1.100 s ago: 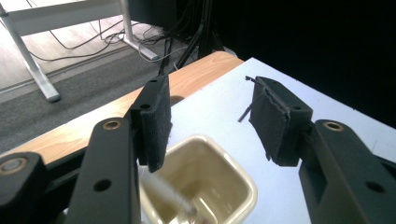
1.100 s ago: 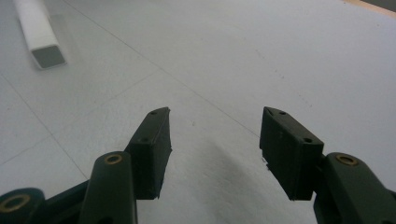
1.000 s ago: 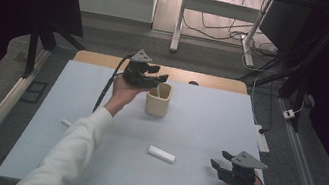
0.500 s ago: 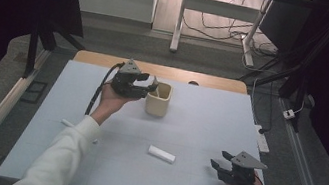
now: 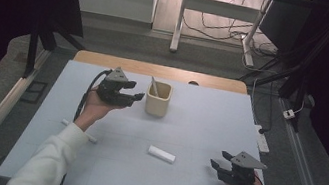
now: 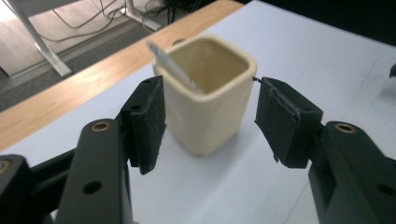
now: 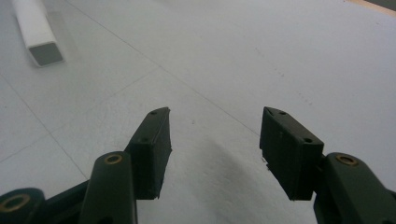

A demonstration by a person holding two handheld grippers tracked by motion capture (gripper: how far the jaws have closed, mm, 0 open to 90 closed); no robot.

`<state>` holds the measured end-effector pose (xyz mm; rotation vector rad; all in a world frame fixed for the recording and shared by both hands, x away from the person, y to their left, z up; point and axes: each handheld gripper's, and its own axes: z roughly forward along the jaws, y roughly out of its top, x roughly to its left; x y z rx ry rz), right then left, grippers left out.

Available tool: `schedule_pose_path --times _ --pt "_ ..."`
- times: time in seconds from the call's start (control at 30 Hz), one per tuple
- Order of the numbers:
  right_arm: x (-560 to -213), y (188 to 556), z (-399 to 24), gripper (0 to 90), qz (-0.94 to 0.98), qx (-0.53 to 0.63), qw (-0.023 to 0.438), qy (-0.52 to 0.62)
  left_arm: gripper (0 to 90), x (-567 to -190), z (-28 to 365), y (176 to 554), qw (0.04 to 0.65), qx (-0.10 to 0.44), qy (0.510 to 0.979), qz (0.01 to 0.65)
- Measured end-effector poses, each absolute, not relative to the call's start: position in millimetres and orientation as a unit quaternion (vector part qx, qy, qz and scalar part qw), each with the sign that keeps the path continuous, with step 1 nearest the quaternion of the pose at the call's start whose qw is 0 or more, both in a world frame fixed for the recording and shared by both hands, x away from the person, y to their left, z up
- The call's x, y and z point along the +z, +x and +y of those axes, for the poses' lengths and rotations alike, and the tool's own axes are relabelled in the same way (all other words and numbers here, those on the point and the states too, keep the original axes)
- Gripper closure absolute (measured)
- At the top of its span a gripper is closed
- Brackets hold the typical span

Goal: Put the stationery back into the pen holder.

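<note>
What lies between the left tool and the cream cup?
Nothing: in the high view, bare table separates the left tool from the cream cup; its open jaws don't touch it.

Cream cup (image 6: 210, 109): matt, smooth, ceramic-looking. Gripper pads (image 6: 148, 122): black, rough foam-like. Table sheet (image 5: 207, 130): pale matt; far edge (image 5: 107, 60) bare wood.

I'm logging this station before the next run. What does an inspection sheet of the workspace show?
Surface: pale blue mat on a wooden table.
Job's things: cream cup upright, a thin stick leaning inside.
Clutter: white block lying flat; white pen-like stick near the sleeve.
Grippers: left gripper open, jaws just opening, beside the cup; right gripper open over bare mat.
Cables: black cable trailing from left gripper.
Surroundings: floor wires, desk legs beyond.
</note>
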<state>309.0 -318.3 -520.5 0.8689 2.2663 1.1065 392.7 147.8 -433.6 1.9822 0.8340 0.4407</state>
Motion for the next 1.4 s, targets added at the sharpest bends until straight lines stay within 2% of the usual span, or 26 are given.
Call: schedule_pose_path --times 0.8,1.1,1.27,1.4 --pt "-520.6 308.6 -317.8 42.8 0.825 0.403 0.236 0.317 40.2 -453.0 182.8 361.1 0.411 0.162 0.836 0.325" --pt "-520.3 308.0 -317.8 42.3 0.826 0.406 0.233 0.314 36.8 -450.5 197.1 350.4 0.391 0.154 0.850 0.318" --pt "-519.0 307.6 -317.7 35.7 0.824 0.414 0.227 0.313 34.3 -450.7 206.5 343.2 0.366 0.153 0.862 0.314" --pt "-518.5 307.6 -317.1 34.7 0.823 0.418 0.221 0.314 33.5 -450.8 214.5 337.1 0.353 0.153 0.870 0.307"
